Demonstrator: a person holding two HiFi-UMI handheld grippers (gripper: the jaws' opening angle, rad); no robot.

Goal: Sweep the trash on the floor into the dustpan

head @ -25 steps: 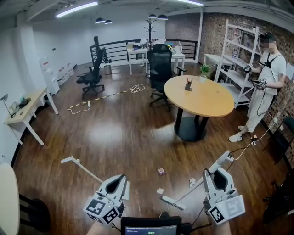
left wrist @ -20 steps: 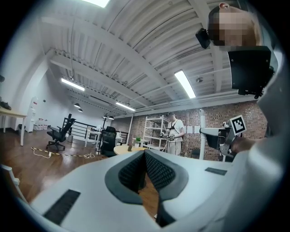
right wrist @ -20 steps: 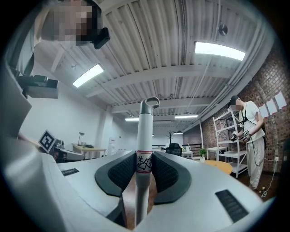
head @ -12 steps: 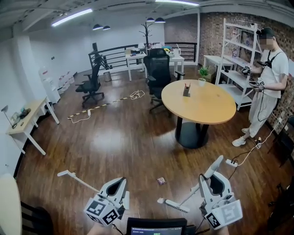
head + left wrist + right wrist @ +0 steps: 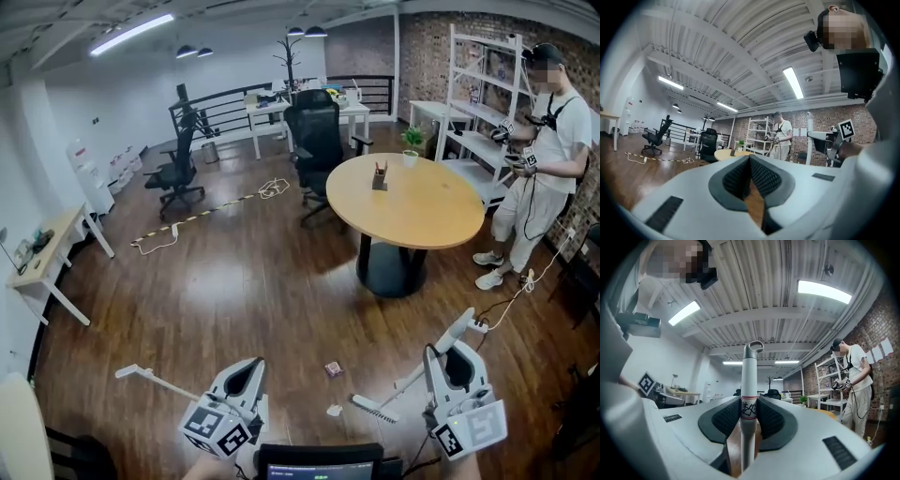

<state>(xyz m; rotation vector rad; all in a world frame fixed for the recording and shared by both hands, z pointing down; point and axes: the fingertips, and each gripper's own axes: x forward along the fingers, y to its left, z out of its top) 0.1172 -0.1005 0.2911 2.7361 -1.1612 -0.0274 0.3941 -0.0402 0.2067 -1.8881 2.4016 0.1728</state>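
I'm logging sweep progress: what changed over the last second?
The right gripper, shut on the broom handle, drew the broom head rightward, away from the white scrap. The small packet, the scrap and the left gripper stayed roughly where they were.

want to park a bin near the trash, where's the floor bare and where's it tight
Bare: the wide floor between the round table's base and the left desk, beyond the wrapper. Tight: right of the table, with the power strip and person; also round the broom.
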